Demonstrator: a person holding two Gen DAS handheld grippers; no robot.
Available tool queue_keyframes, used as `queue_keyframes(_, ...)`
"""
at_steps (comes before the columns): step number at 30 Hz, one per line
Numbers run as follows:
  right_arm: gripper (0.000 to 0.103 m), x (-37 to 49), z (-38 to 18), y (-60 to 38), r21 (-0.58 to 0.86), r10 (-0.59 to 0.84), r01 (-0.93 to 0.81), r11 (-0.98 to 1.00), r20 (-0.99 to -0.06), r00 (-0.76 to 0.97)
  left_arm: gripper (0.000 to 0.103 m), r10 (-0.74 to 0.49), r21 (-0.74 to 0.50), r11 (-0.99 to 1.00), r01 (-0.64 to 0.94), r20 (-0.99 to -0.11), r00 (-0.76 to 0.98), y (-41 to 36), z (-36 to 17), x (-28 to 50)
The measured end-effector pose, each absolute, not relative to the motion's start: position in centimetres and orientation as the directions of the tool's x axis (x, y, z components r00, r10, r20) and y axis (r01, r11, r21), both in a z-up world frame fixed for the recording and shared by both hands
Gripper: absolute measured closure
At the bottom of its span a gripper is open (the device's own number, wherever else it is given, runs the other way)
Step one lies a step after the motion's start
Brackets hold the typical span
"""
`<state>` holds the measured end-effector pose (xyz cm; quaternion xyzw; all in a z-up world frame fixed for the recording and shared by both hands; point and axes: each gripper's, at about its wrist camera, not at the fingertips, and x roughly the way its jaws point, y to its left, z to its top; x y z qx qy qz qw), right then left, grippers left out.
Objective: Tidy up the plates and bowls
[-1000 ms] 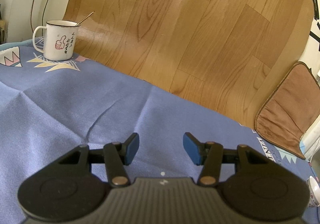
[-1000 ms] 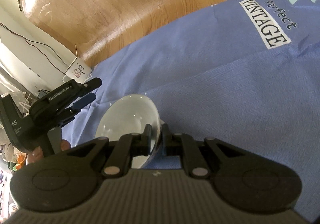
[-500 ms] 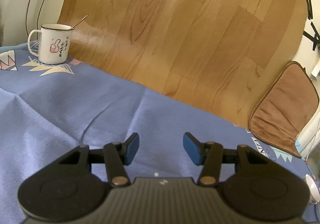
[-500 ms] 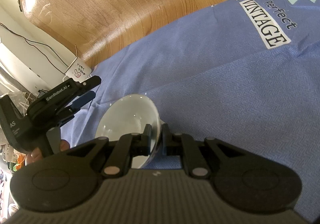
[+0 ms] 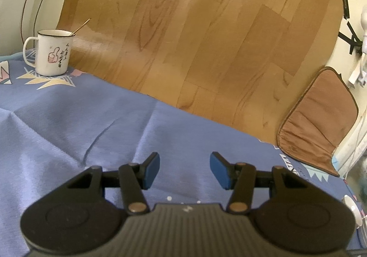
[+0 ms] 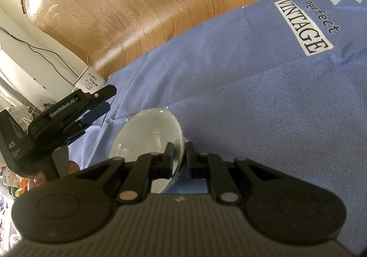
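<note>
A white bowl (image 6: 149, 137) is held clamped by its rim in the right hand-held gripper (image 6: 178, 158), unchanged over the last second, while the left hand-held gripper (image 5: 184, 169), fingers apart and empty, has been shifted slightly; placement is judged pending.

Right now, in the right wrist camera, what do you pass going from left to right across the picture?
Left gripper with open jaws → white bowl → right gripper clamped on the bowl's rim → "perfect VINTAGE" print on the blue tablecloth.
</note>
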<state>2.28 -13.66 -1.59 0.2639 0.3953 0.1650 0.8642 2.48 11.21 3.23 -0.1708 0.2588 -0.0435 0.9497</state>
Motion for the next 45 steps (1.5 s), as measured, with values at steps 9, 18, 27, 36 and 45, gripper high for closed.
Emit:
queue_keyframes(9,0.094,1.4,-0.2,-13.8,0.469,0.374,-0.073,0.88,-0.59,0.716,0.054,-0.193,-0.354,0.935,0.013,-0.48,0.856,11.1,3.2,2.6)
queue_keyframes(18,0.091,1.7,-0.5,-13.8,0.46,0.37,-0.072,0.885,-0.602,0.708,0.054,-0.223,-0.353,0.935,0.044,-0.486,0.845,10.7,3.0,2.7)
queue_keyframes(27,0.09,1.6,-0.4,-13.8,0.462,0.37,-0.069,0.884,-0.603,0.707,0.054,-0.246,-0.368,0.928,0.061,-0.481,0.842,10.8,3.1,2.7)
queue_keyframes(36,0.089,1.5,-0.5,-13.8,0.465,0.37,-0.065,0.883,-0.603,0.707,0.054,-0.257,-0.369,0.926,0.073,-0.478,0.84,10.6,3.2,2.7)
queue_keyframes(45,0.088,1.4,-0.4,-14.0,0.469,0.365,-0.058,0.882,-0.598,0.714,0.054,-0.26,-0.369,0.926,0.078,-0.476,0.84,10.5,3.2,2.7)
